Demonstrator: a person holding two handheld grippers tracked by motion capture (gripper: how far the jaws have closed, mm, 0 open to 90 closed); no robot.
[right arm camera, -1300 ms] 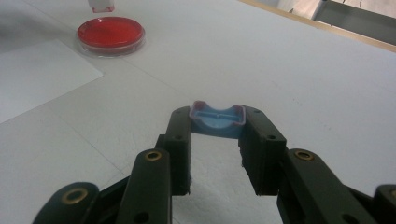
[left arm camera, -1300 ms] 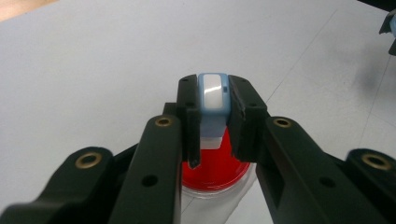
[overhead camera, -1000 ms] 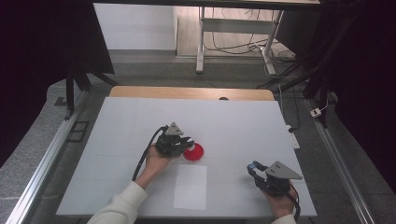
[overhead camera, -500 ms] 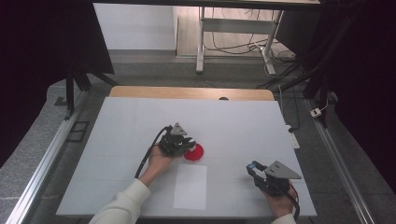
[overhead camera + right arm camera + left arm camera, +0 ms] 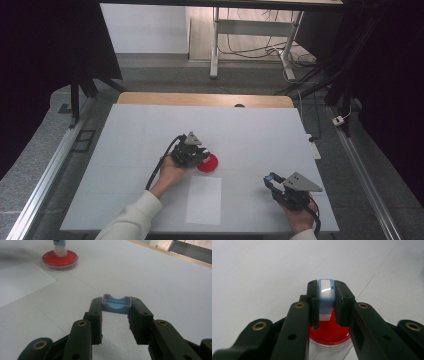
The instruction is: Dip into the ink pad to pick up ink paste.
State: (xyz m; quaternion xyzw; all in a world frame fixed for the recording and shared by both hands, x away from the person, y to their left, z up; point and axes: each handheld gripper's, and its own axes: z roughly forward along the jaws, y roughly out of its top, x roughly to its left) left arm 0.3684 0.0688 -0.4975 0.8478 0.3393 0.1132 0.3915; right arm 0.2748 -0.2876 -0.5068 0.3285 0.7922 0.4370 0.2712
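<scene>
My left claw grips blue stamp, unmoved over red dish; right claw, at 4 o'clock, clamps blue cap. Inking continues.

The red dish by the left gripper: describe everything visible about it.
The red dish is a shallow round dish with a clear rim, like transparent plastic, its inside bright glossy red. It sits flat on the white table, just beyond the sheet of paper. The left gripper holds a light blue and white stamp-like block upright, its pale lower end down on the red surface.
</scene>
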